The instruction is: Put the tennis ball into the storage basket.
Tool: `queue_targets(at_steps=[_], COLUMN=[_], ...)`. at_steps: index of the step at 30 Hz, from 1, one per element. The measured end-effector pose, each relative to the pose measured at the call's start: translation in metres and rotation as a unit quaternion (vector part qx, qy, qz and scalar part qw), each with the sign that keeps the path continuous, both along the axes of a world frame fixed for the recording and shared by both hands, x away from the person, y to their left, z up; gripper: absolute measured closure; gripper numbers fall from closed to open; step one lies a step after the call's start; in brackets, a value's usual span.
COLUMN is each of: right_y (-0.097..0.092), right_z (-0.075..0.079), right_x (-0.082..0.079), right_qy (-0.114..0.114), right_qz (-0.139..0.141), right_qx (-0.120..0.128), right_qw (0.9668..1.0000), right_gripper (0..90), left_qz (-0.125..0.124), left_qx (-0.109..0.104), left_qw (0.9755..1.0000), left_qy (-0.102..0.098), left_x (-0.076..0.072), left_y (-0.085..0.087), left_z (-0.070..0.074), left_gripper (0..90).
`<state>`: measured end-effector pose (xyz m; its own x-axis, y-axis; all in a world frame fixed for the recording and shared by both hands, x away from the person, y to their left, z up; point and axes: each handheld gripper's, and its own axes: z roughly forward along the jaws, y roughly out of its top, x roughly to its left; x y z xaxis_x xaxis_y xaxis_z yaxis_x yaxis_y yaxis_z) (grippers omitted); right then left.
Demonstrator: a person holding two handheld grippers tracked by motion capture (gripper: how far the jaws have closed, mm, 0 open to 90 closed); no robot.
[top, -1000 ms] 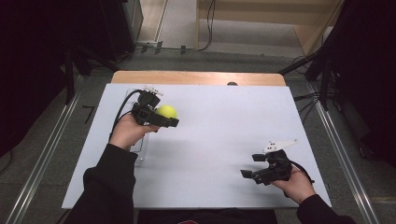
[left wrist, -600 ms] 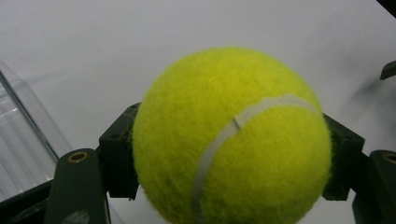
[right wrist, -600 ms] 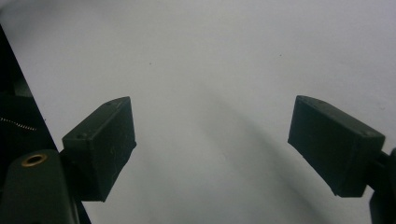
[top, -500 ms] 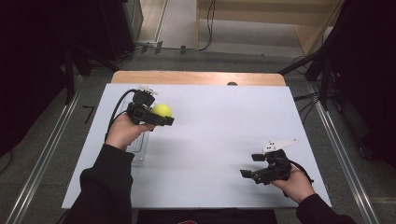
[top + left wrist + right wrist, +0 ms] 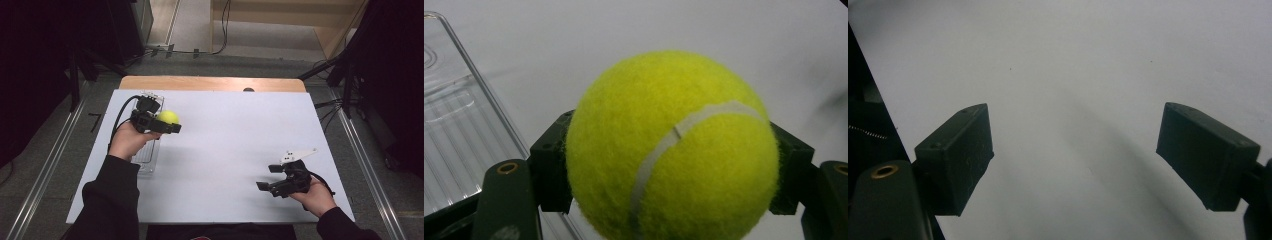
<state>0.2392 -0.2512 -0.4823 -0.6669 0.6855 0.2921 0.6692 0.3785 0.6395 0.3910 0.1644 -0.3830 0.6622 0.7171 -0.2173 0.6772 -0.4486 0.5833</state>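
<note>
A yellow tennis ball (image 5: 168, 117) (image 5: 671, 150) is clamped between the black jaws of my left gripper (image 5: 167, 122) (image 5: 671, 175), held above the white table (image 5: 235, 135) at the far left. A clear plastic tray (image 5: 149, 145) (image 5: 454, 135) lies just left of the ball, under the left hand. My right gripper (image 5: 268, 177) (image 5: 1075, 155) rests near the front right of the table, its jaws wide apart with bare white surface between them.
A wooden strip (image 5: 210, 83) borders the table's far edge, with a small dark knob (image 5: 248, 89) on it. Metal rails run along the floor on both sides. Black equipment stands at far left and right.
My left gripper has carried the ball slightly left and away, toward the far end of the tray. The right gripper has stayed put.
</note>
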Motion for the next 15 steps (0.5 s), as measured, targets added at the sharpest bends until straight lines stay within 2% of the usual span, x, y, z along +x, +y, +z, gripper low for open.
queue_targets(at_steps=[11, 15], right_y=[0.001, 0.001], right_z=[0.000, 0.000], right_x=[0.000, 0.000], right_qy=[-0.001, -0.001], right_qz=[0.001, 0.002], right_qx=[0.000, 0.000], right_qw=[1.0000, 1.0000], right_gripper=[12.8, 12.8], left_qz=[0.020, 0.031], left_qx=[-0.003, 0.005], left_qw=[0.9998, 0.9995], left_qy=[-0.002, -0.007], left_x=[0.001, 0.002], left_y=[0.010, 0.014], left_z=[0.002, 0.002], left_gripper=[26.8, 26.9])
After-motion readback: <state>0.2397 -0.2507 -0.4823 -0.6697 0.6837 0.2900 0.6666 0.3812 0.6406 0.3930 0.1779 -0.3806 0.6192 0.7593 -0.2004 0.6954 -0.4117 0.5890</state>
